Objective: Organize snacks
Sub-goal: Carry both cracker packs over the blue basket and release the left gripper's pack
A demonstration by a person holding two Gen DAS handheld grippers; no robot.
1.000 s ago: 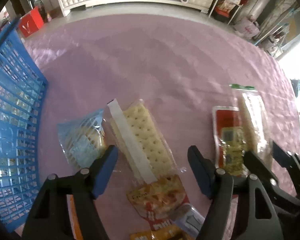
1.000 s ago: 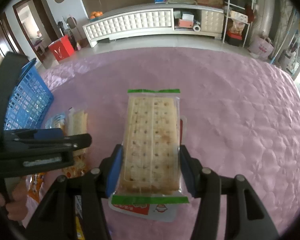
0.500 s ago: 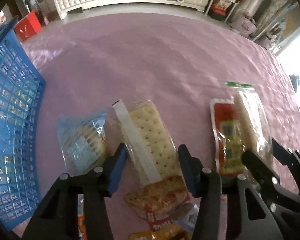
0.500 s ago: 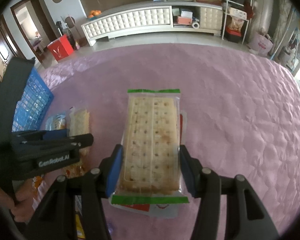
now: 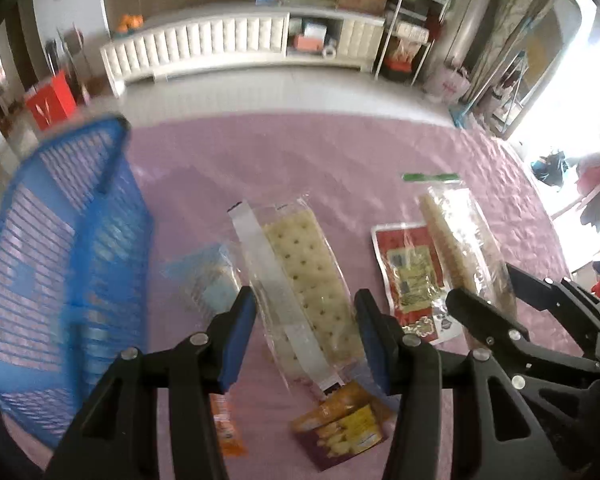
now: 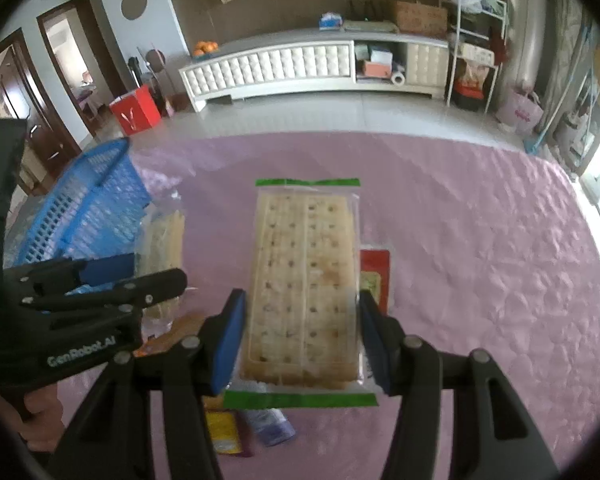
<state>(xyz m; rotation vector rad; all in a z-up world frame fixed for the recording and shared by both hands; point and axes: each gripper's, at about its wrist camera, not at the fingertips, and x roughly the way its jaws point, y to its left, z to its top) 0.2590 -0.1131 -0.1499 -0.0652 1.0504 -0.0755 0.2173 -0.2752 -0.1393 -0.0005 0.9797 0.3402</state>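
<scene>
Beyond both hand-held grippers, a white sideboard [image 6: 276, 68] lines the room's far wall. Below them spreads the pink quilted tabletop [image 6: 480, 240], blue basket [image 5: 60, 248] leftward. Right hand-held gripper [image 6: 300, 344] clamps a green-edged cracker pack [image 6: 304, 280]; left hand-held gripper [image 5: 304, 344], half-open, grips a clear cracker pack [image 5: 300, 280].

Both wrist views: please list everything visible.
tablecloth: one, pink, under everything
basket: one, blue, at left
white-strip cracker pack: one, clear, in left gripper
green-edged cracker pack: one, clear, in right gripper
red packet: one, red, on cloth, right
blue packet: one, pale blue, beside basket
yellow packet: one, yellow-orange, near side
orange packet: one, orange, near side
cabinet: one, white, far wall
grippers: two, black, blue pads, each shut on its pack
hand: one, holding left gripper
</scene>
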